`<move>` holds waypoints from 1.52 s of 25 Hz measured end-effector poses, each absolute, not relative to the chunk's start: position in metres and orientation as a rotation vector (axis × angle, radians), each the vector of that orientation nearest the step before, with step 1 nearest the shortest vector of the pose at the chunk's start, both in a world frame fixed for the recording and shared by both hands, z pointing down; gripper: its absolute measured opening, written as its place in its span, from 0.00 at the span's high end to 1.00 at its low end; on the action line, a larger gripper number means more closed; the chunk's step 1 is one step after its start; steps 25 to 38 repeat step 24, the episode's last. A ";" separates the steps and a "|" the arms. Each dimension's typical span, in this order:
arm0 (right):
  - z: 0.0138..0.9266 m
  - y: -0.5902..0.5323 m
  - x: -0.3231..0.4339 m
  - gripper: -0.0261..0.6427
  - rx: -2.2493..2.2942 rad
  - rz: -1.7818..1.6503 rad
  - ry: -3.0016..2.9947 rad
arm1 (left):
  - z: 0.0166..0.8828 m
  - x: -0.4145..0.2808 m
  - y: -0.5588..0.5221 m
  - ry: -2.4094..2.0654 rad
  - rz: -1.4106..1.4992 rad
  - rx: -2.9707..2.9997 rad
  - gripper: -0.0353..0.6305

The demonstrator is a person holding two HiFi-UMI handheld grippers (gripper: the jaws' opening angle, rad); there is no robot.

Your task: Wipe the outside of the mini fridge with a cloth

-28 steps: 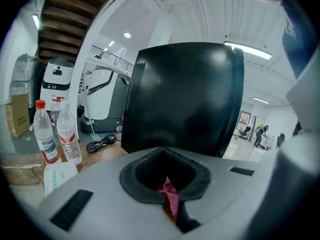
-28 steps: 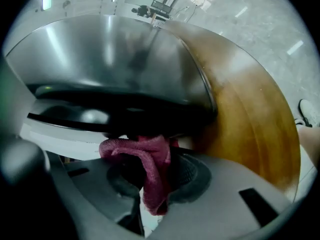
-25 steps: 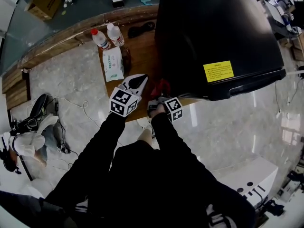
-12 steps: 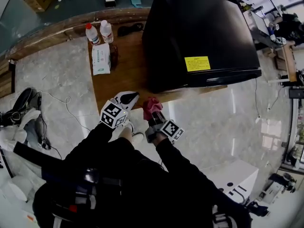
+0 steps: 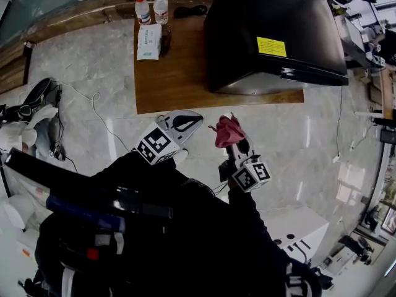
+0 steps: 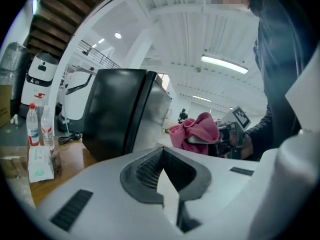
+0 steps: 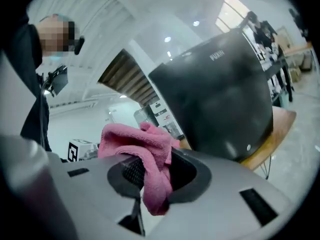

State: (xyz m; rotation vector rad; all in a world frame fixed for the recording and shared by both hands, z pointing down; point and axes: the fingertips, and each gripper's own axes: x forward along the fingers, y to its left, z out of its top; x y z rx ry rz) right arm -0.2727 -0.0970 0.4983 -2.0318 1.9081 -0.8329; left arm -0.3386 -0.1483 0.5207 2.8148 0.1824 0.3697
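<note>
The black mini fridge [image 5: 278,33] stands on a low wooden platform [image 5: 179,79] at the top of the head view; it fills the background of the left gripper view [image 6: 115,114] and of the right gripper view [image 7: 220,104]. My right gripper [image 5: 232,135] is shut on a pink cloth [image 5: 228,130], also seen bunched in its jaws [image 7: 145,159] and from the left gripper view [image 6: 195,131]. It is held over the floor, short of the platform's front edge. My left gripper [image 5: 185,121] is shut with nothing in it, beside the right one.
Two water bottles [image 5: 151,8] and a white packet [image 5: 148,42] lie at the platform's back left. A black cable item [image 5: 189,9] sits behind them. Shoes and cords [image 5: 37,104] lie on the marble floor at the left. A white unit [image 5: 303,234] stands at the lower right.
Both grippers have drawn back from the platform's front edge to over the floor. The fridge and platform have shifted up and farther away in the head view. The cloth stays in the right gripper.
</note>
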 end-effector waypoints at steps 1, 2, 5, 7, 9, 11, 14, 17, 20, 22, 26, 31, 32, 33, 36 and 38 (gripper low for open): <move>0.493 -0.092 -0.276 0.83 -2.065 -0.775 1.963 | 0.512 -0.343 -0.140 0.196 0.359 2.823 0.94; 0.488 -0.085 -0.278 0.83 -2.097 -0.723 2.012 | 0.504 -0.347 -0.132 0.204 0.344 2.828 0.94; 0.468 -0.068 -0.281 0.83 -2.129 -0.599 2.090 | 0.478 -0.354 -0.116 0.201 0.292 2.851 0.94; 0.453 -0.061 -0.283 0.83 -2.123 -0.550 2.083 | 0.465 -0.357 -0.109 0.191 0.264 2.876 0.94; 0.444 -0.050 -0.286 0.83 -2.124 -0.509 2.083 | 0.457 -0.360 -0.100 0.180 0.241 2.896 0.94; 0.439 -0.038 -0.292 0.83 -2.135 -0.451 2.111 | 0.454 -0.365 -0.093 0.174 0.233 2.907 0.94; 0.435 -0.027 -0.303 0.83 -2.133 -0.403 2.122 | 0.450 -0.376 -0.085 0.153 0.226 2.903 0.94; 0.426 -0.018 -0.311 0.83 -2.126 -0.373 2.114 | 0.437 -0.381 -0.074 0.163 0.203 2.916 0.94; 0.419 -0.011 -0.316 0.83 -2.109 -0.323 2.130 | 0.429 -0.382 -0.063 0.166 0.188 2.957 0.94; 0.417 -0.007 -0.314 0.83 -2.104 -0.292 2.149 | 0.428 -0.378 -0.059 0.157 0.177 2.972 0.94; 0.417 -0.001 -0.311 0.83 -2.103 -0.272 2.167 | 0.428 -0.374 -0.054 0.152 0.166 2.980 0.94; 0.417 -0.001 -0.311 0.83 -2.103 -0.272 2.167 | 0.428 -0.374 -0.054 0.152 0.166 2.980 0.94; 0.417 -0.001 -0.311 0.83 -2.103 -0.272 2.167 | 0.428 -0.374 -0.054 0.152 0.166 2.980 0.94; 0.417 -0.001 -0.311 0.83 -2.103 -0.272 2.167 | 0.428 -0.374 -0.054 0.152 0.166 2.980 0.94; 0.417 -0.001 -0.311 0.83 -2.103 -0.272 2.167 | 0.428 -0.374 -0.054 0.152 0.166 2.980 0.94; 0.417 -0.001 -0.311 0.83 -2.103 -0.272 2.167 | 0.428 -0.374 -0.054 0.152 0.166 2.980 0.94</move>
